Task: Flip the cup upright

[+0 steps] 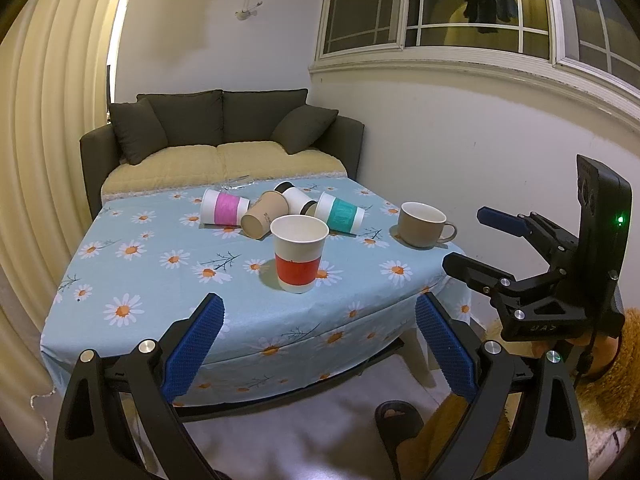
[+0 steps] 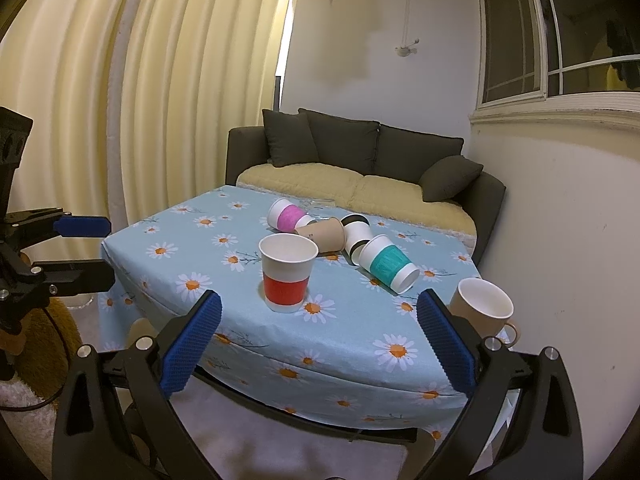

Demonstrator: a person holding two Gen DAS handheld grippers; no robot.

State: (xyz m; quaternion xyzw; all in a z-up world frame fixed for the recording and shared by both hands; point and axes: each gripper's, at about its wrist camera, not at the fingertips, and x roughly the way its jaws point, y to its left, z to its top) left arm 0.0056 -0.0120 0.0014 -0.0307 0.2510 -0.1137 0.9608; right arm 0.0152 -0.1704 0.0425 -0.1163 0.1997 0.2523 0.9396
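On the bench: a daisy-print cloth (image 1: 132, 280) covers the bench, and every cup sits on it.
Red-banded cup: the red-banded cup (image 1: 298, 254) stands upright with its mouth up, nearest the front edge, apart from the rest; also seen in the right wrist view (image 2: 286, 272).
Pile behind it: four paper cups lie on their sides, bunched together and touching.
Pink-banded cup: the pink-banded cup (image 1: 224, 207) lies at the pile's left end.
Brown cup: the brown cup (image 1: 264, 216) lies on its side with its base toward the left camera, just behind the red-banded cup.
Black-and-white cup: the black-and-white cup (image 1: 295, 197) lies on its side between the brown and teal ones.
Teal-banded cup: the teal-banded cup (image 1: 340, 213) lies at the pile's right end.
Mug: the beige mug (image 1: 424, 224) stands upright to the right, apart from the pile, handle pointing right.
Left hand-held gripper: the left hand-held gripper (image 1: 320, 344) is released, blue pads spread wide, holding nothing, in front of the bench edge.
Right hand-held gripper: the right hand-held gripper (image 2: 320, 340) is likewise released and empty, short of the bench.
Behind the bench: a dark sofa (image 1: 224, 136) stands against the wall.
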